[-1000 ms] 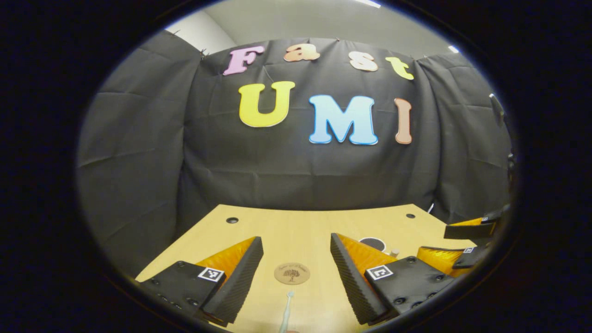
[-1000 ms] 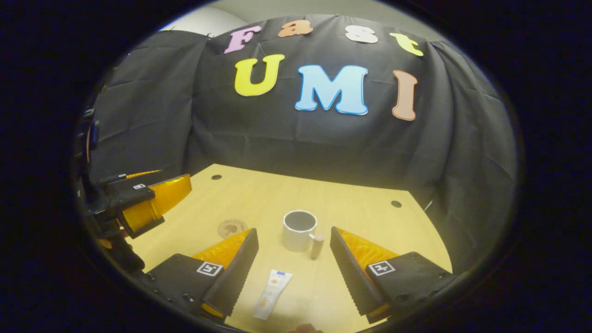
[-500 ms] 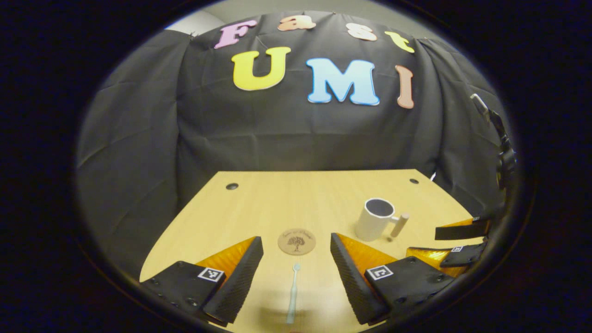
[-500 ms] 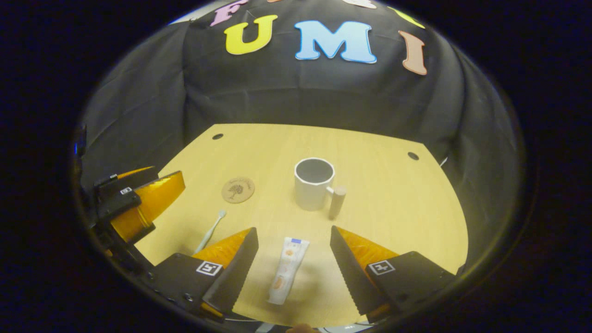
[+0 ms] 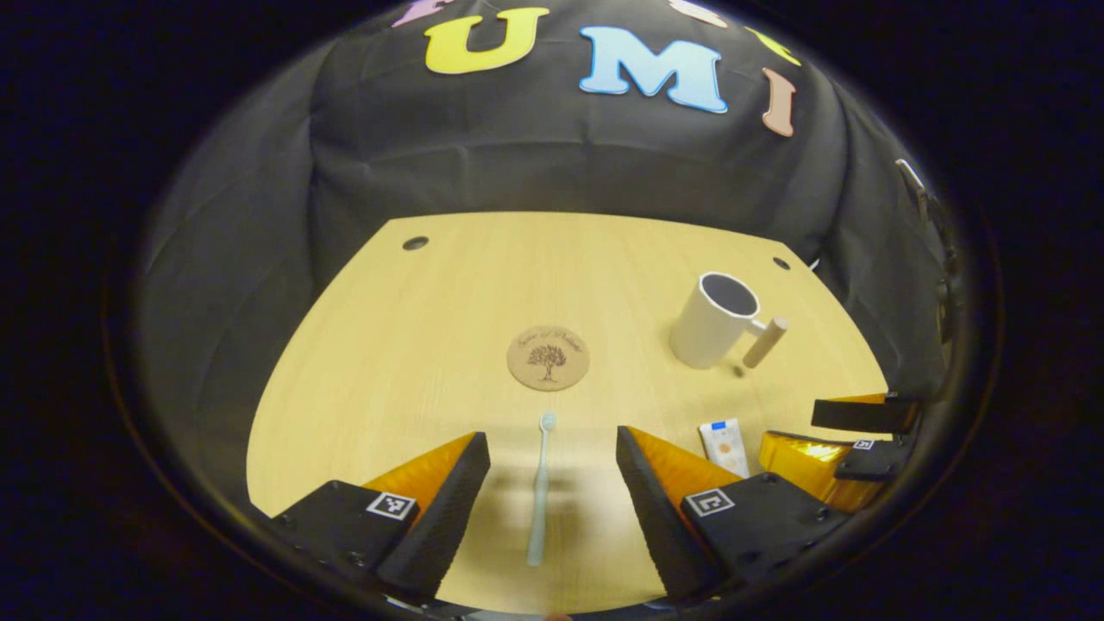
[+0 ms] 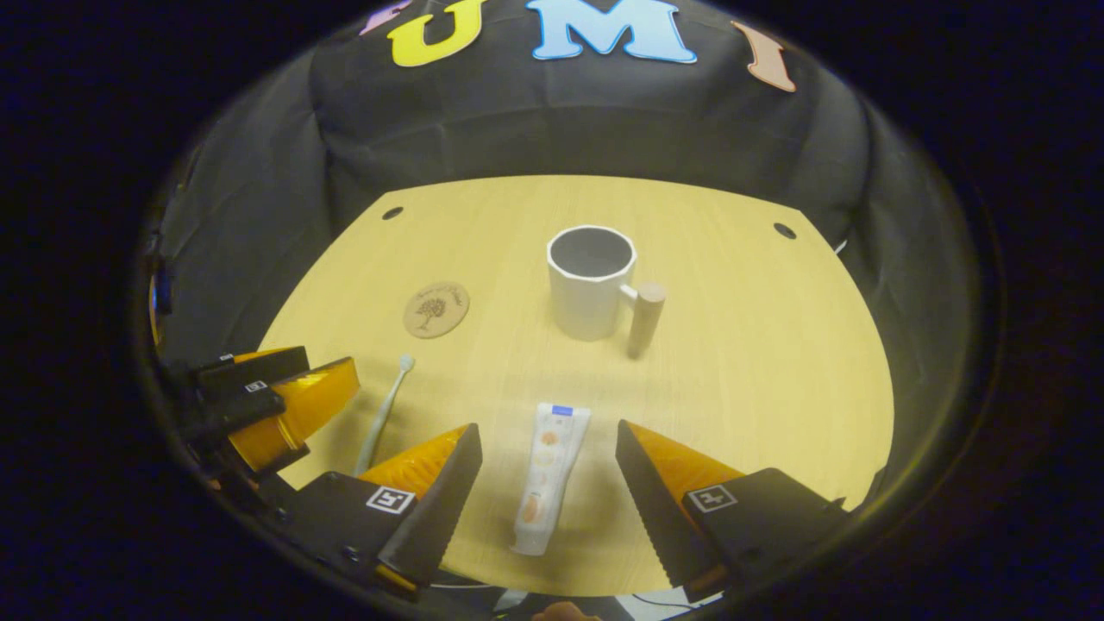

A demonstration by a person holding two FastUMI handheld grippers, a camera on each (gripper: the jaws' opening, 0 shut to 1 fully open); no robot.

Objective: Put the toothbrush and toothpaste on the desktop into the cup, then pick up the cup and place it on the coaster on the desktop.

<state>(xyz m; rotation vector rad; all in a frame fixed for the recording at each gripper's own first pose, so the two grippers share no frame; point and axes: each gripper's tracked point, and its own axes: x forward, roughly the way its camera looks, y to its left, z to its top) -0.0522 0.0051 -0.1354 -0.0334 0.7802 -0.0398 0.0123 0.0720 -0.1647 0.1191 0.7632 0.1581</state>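
Between wide left tool (image 5: 552, 496) fingers: toothbrush (image 5: 539, 492); between wide right tool (image 6: 548, 483) fingers: toothpaste (image 6: 547, 476).

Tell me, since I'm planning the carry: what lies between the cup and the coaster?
Bare desktop; the right gripper view shows nothing between the cup and the coaster.

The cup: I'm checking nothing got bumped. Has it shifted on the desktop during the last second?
No. In the right gripper view the cup keeps its place between the coaster and the desktop's right-hand hole; only the camera tilted down.
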